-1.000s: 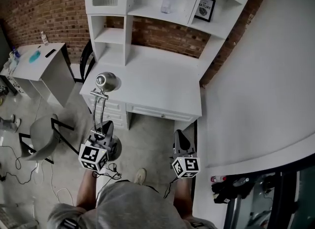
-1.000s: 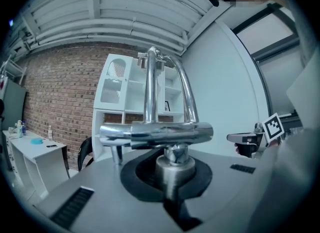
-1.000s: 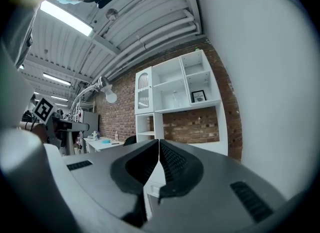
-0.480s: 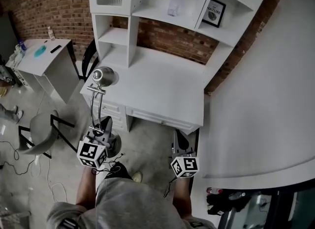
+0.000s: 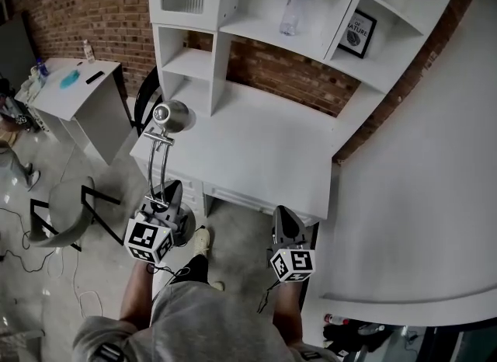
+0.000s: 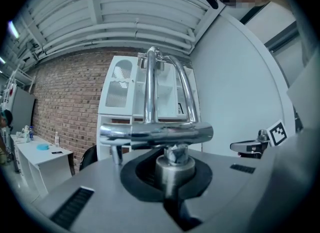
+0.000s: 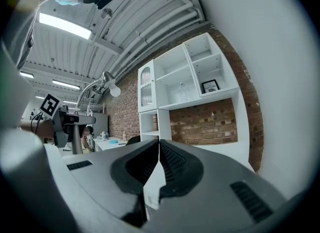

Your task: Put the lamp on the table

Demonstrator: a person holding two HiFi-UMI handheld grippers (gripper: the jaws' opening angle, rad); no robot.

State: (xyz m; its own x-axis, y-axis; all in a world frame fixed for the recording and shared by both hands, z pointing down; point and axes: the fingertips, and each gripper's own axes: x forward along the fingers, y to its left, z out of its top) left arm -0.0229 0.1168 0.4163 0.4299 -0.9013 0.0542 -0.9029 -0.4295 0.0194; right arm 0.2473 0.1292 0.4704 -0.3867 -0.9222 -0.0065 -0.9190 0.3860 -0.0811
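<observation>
The left gripper is pinching the shiny silver lamp low down, on the short post just above its round base. In the left gripper view the jaws are pressing on that post from both sides, and the lamp's two bent rods are going up from a shiny bar right above them. The lamp is standing upright in the air over the gray floor, just in front of the front left corner of the white table. It is not touching the table. Its round head is showing beside that corner in the head view. The right gripper is hanging in front of the table's front edge, near the right corner. Its jaws are pressed together with nothing between them. White shelves are sitting along the back edge of the table, and a clear bottle and a small framed picture are resting in them.
</observation>
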